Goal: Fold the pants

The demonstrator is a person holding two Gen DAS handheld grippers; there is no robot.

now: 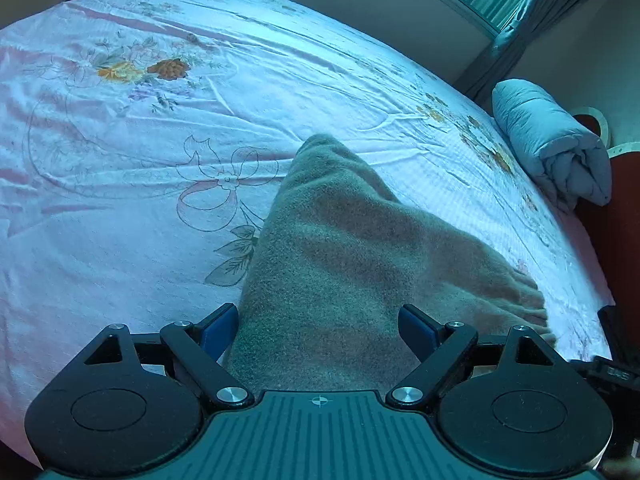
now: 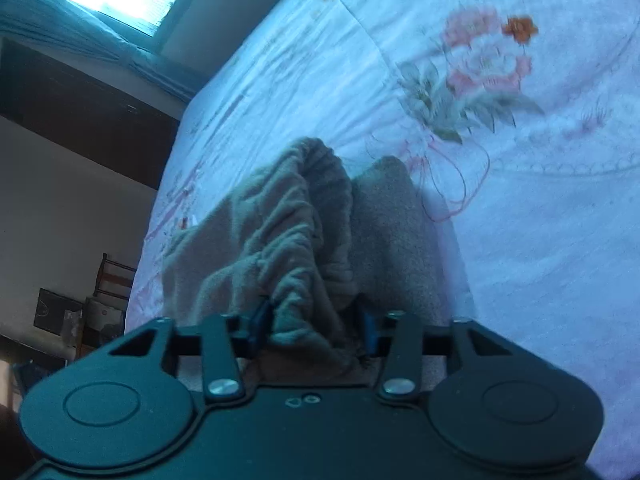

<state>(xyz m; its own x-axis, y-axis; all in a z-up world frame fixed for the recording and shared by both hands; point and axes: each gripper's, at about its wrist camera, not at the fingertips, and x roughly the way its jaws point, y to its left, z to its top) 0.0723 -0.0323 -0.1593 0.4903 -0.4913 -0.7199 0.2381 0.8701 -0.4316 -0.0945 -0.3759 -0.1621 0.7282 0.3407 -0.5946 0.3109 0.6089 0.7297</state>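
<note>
The grey fleece pants (image 1: 340, 248) are lying bunched on the flowered bedsheet (image 1: 120, 208), folding barely begun: the right gripper (image 2: 312, 324) is pinching their gathered waistband (image 2: 320, 216) while the left gripper (image 1: 318, 326) is straddling a leg, jaws wide.

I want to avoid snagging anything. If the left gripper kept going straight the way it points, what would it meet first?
Most likely the pants: the fleece already lies between the left gripper's open jaws and stretches ahead. The floral bedsheet lies beyond, though depth is hard to judge.
</note>
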